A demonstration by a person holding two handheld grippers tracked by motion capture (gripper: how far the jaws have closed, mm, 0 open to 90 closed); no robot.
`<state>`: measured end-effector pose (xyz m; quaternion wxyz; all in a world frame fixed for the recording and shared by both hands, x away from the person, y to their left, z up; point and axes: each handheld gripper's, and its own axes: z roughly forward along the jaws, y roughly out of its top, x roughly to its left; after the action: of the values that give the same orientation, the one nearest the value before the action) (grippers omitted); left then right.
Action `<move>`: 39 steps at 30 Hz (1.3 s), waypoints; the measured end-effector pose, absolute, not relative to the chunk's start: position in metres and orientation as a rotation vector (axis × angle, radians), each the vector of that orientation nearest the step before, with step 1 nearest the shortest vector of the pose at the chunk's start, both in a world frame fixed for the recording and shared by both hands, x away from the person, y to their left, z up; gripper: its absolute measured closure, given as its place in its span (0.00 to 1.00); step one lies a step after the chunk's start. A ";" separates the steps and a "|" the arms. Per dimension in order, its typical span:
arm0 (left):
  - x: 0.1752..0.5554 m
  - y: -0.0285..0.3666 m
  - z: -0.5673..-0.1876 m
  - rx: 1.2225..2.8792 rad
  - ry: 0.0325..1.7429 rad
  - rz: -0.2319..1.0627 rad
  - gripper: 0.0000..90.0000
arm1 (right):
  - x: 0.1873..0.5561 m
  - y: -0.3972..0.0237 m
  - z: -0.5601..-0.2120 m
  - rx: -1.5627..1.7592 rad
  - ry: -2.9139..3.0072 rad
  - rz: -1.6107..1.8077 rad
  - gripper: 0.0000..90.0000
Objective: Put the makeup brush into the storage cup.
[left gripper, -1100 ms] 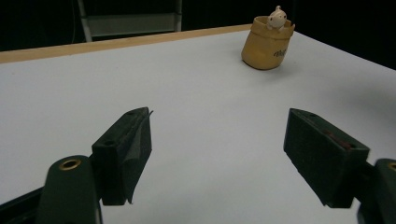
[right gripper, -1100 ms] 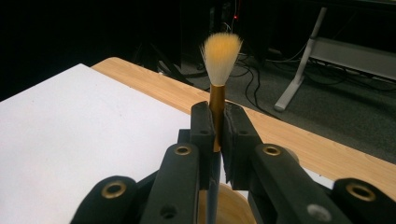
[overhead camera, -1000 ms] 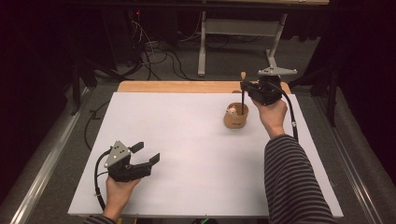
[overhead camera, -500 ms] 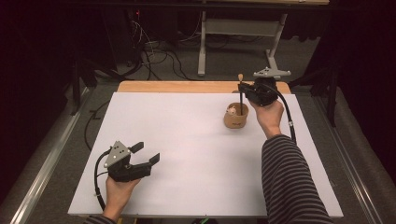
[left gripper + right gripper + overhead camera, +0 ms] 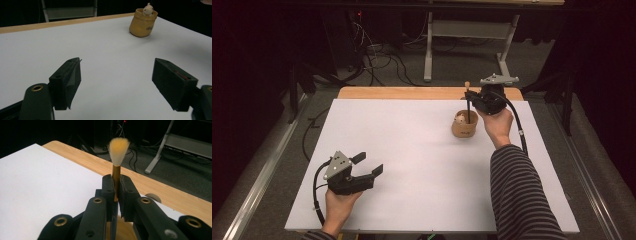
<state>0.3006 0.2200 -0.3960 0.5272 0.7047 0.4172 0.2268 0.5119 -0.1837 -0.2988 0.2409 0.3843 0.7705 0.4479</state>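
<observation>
Gold-ferruled brush (image 5: 116,167) clamped upright in right tool (image 5: 116,187) — above cup (image 5: 464,125).

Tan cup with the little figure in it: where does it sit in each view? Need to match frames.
High view: the tan cup is right of centre on the white sheet, just below the right tool, which is shut on a brush.
Left gripper view: upper right, far beyond the open jaws.
Right gripper view: not identifiable; the jaws clamp the brush.
Shared landmark: the wooden table edge.

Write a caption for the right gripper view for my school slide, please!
The right claw pinches a brush upright, fluffy bristles on top, above the white table.
</observation>
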 end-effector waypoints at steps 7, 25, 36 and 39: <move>0.301 0.220 -0.396 1.686 0.998 0.543 0.27 | 0.514 -0.183 -0.301 1.068 2.113 1.210 0.95; 0.301 0.220 -0.396 1.692 0.998 0.544 0.27 | 0.517 -0.182 -0.310 1.082 2.140 1.165 0.95; 0.301 0.219 -0.396 1.692 0.998 0.546 0.27 | 0.518 -0.185 -0.315 1.128 2.160 1.183 0.61; 0.301 0.219 -0.396 1.695 0.998 0.547 0.27 | 0.515 -0.189 -0.315 1.127 2.163 1.192 0.57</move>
<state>0.3010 0.2192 -0.3964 0.5228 0.7077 0.4167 0.2285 0.5148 -0.1890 -0.3150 0.2121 0.4057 0.7787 0.4290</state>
